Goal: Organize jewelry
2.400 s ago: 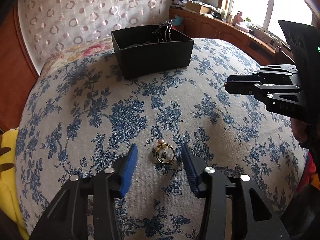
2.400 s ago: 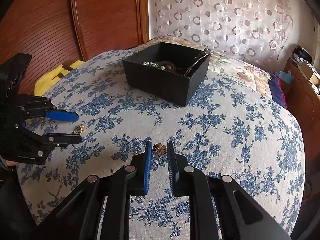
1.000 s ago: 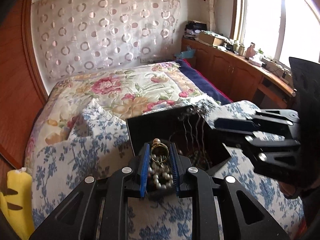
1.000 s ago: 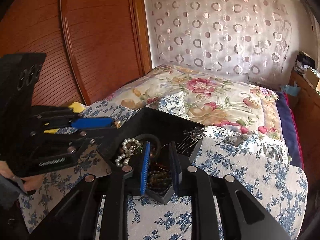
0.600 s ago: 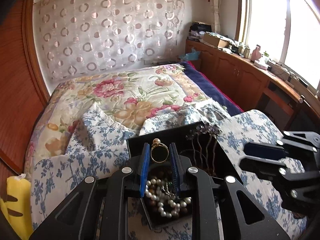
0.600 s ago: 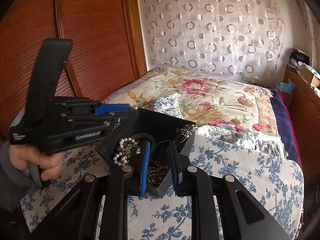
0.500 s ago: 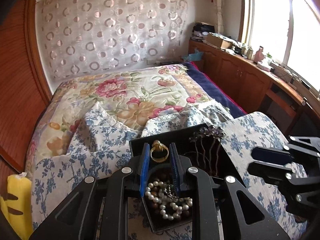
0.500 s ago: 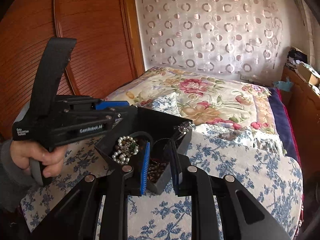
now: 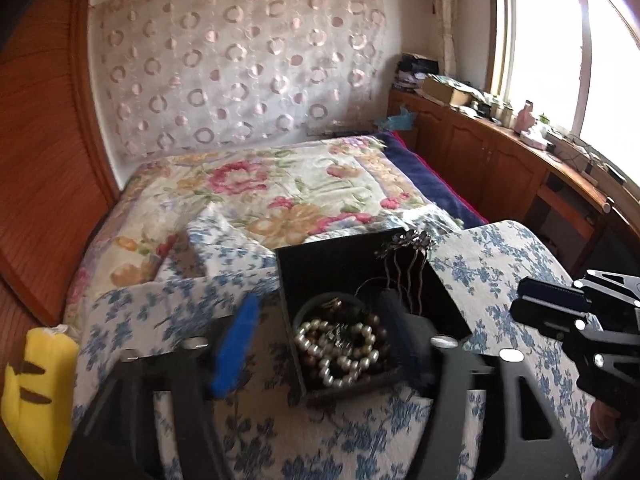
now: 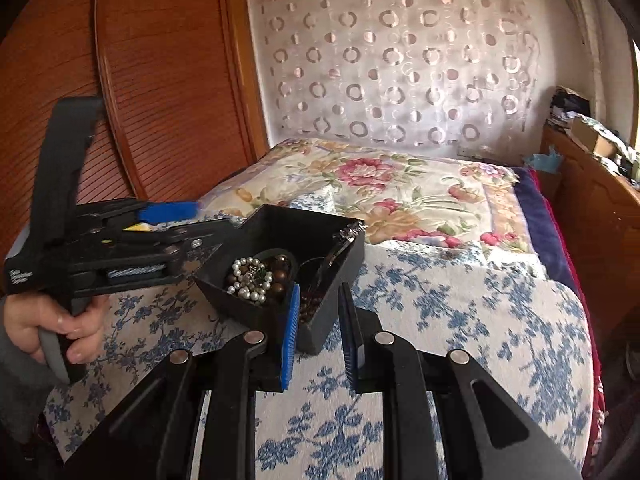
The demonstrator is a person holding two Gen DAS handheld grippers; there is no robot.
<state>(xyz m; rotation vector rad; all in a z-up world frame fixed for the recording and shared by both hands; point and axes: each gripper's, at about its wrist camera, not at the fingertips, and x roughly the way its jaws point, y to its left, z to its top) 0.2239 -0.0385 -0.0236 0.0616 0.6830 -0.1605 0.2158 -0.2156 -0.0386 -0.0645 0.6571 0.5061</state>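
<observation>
A black box (image 9: 344,260) (image 10: 304,228) sits on the blue-flowered cloth. It holds a pearl bracelet (image 9: 340,344) (image 10: 250,280), brown beads and a hair comb (image 9: 408,256). My left gripper (image 9: 318,338) hangs over the box, its jaws opening and blurred, with nothing held between them. I cannot pick out the gold ring among the beads. My right gripper (image 10: 319,320) stands at the box's near corner with only a narrow gap. A small brown brooch (image 10: 309,305) shows between its pad tips, hard to separate from the beads behind it.
The cloth-covered table (image 10: 460,320) ends close behind the box, with a flowered bed (image 9: 280,184) beyond. A yellow cushion (image 9: 36,396) lies at the left edge. A wooden panel stands to the left and a cabinet (image 9: 500,160) under the window to the right. A hand (image 10: 60,320) holds the left gripper.
My left jaws have sprung apart and the gold ring is gone from between them. The right gripper has drifted right, away from the box in the left wrist view.
</observation>
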